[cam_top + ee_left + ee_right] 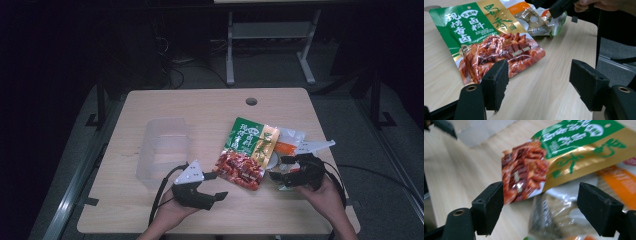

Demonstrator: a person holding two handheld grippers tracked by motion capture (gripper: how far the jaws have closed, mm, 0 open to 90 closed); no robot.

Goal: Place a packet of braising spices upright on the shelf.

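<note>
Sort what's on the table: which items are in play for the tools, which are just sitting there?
In play:
- green-and-gold snack packet, nearest both tools
- smaller clear packets partly under it, by the right tool
- left tool, open, holding nothing

Lying about:
- clear plastic container, left of the packets
- cable hole in the table

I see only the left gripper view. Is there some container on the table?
Observer: Yes. In the high view a clear box stands left of the green pouch.
Operator: Is it touching the pouch?
Observer: No, bare table lies between them.
Operator: And the right tongs, what is between them?
Observer: Nothing is gripped. The right tongs are open, aimed at the pouch's corner and the clear packets under it.
</note>
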